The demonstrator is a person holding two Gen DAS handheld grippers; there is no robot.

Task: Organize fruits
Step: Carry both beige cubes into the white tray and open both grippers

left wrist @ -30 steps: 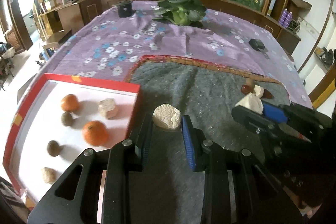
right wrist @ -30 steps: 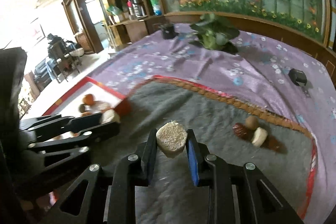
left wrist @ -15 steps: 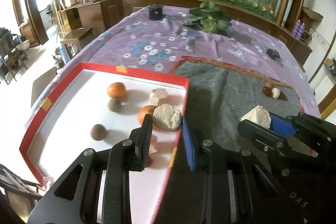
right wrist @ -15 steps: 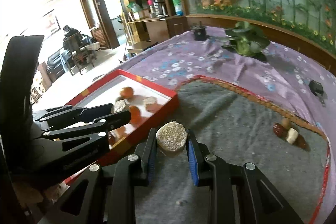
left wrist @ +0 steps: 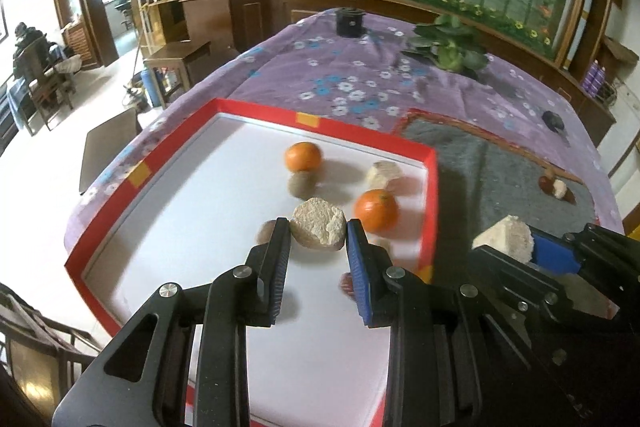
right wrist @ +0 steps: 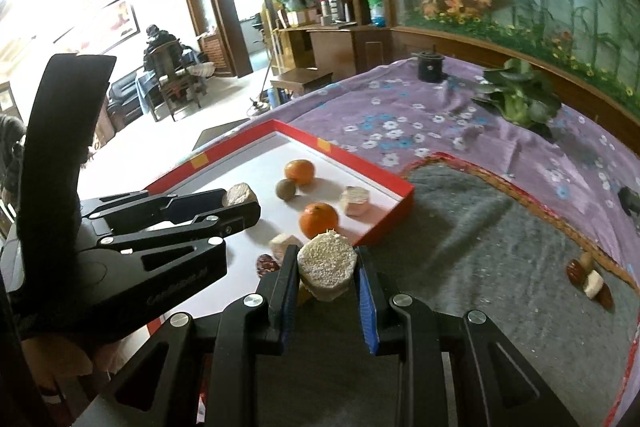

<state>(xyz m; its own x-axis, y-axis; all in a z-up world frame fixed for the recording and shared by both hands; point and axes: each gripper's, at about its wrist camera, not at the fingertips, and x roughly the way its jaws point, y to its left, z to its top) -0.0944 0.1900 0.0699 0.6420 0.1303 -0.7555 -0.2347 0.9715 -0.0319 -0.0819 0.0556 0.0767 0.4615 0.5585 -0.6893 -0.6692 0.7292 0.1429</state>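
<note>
The left gripper [left wrist: 318, 233] has its jaws clenched on a pale, rough-faced chunk of cut fruit [left wrist: 318, 230], held above the white floor of the red-rimmed cardboard tray [left wrist: 256, 113]; the right gripper [right wrist: 326, 265] grips a similar pale, grainy-topped round chunk [right wrist: 327, 264], hovering by the tray's near corner, over the edge of the grey felt mat [right wrist: 480, 247] that lies on the purple flowered cloth [right wrist: 400, 111] covering the desk.

Inside the tray lie two oranges [left wrist: 303, 156], a dull brown round fruit [left wrist: 301, 185] just beside the farther orange, and another pale chunk [left wrist: 384, 174] near the right wall; a few small pieces, one dark red, sit under the jaws and are partly hidden; a little cluster of dark red and pale pieces [right wrist: 590, 277] waits on the mat, well apart from the tray.

Both chunks look light and dry, with a crumbly, fibrous surface; they probably flake or dent under a hard squeeze, so a hold across the flatter sides seems safest, as each gripper has it now; the rough faces should resist slipping. The oranges look firm but round, and would likely roll if nudged when the chunks are set down; a bare patch of tray floor seems the better landing spot.
</note>
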